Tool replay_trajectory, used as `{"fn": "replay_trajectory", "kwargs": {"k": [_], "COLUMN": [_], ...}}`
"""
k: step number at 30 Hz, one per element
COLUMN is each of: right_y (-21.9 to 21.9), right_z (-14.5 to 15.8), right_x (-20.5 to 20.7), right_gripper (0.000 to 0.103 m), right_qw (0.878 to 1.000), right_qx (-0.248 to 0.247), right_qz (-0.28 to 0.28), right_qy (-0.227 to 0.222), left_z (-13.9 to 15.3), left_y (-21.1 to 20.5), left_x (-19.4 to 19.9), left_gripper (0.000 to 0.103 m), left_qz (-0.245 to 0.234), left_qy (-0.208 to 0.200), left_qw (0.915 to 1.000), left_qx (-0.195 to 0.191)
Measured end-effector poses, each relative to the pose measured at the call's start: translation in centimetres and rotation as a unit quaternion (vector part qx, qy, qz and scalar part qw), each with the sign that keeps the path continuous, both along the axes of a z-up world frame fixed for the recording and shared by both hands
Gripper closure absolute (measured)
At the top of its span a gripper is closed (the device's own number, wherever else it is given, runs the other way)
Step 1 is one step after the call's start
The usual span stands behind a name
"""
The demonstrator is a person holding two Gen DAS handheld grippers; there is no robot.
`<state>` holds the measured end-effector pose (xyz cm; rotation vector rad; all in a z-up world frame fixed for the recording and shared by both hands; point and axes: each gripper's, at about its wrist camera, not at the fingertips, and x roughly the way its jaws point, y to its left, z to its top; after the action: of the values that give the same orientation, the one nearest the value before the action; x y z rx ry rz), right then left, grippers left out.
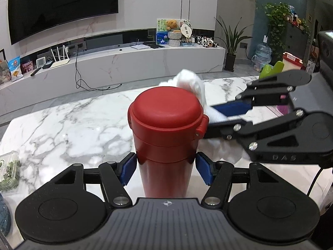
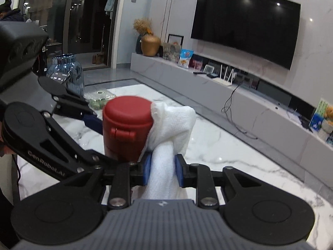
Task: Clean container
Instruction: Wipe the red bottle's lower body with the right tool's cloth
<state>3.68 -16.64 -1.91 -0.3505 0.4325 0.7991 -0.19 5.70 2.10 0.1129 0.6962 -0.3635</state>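
Red flask (image 1: 166, 133) upright on the marble table (image 1: 62, 125), left gripper (image 1: 165, 167) clamped on its body to steady it. Right gripper (image 2: 161, 170) pinches a white cloth (image 2: 170, 125) against the lid's side — wiping, likely. Only the right wrist view shows the lid latch (image 2: 122, 133) face-on.

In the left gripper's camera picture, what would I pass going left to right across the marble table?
Clear plastic box of green produce → red lidded flask, clamped by the left gripper → white cloth → black right gripper holding that cloth, all on the white marble table.
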Motion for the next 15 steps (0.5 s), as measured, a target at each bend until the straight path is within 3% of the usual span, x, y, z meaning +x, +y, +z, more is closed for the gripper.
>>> {"fn": "replay_trajectory", "kwargs": {"k": [5, 15], "right_y": [0.3, 1.9], "right_z": [-0.6, -4.8], "right_x": [0.5, 1.6], "right_gripper": [0.075, 0.075], "right_qw": [1.0, 0.995], "right_qx": [-0.017, -0.062], "right_qz": [-0.002, -0.01], "right_qy": [0.015, 0.079], "left_z": [0.0, 0.0], "left_y": [0.0, 0.1], "left_x": [0.0, -0.1], "left_gripper": [0.043, 0.043], "left_qz": [0.001, 0.003], "left_qy": [0.0, 0.002], "left_qw": [1.0, 1.0], "left_qx": [0.001, 0.001]}}
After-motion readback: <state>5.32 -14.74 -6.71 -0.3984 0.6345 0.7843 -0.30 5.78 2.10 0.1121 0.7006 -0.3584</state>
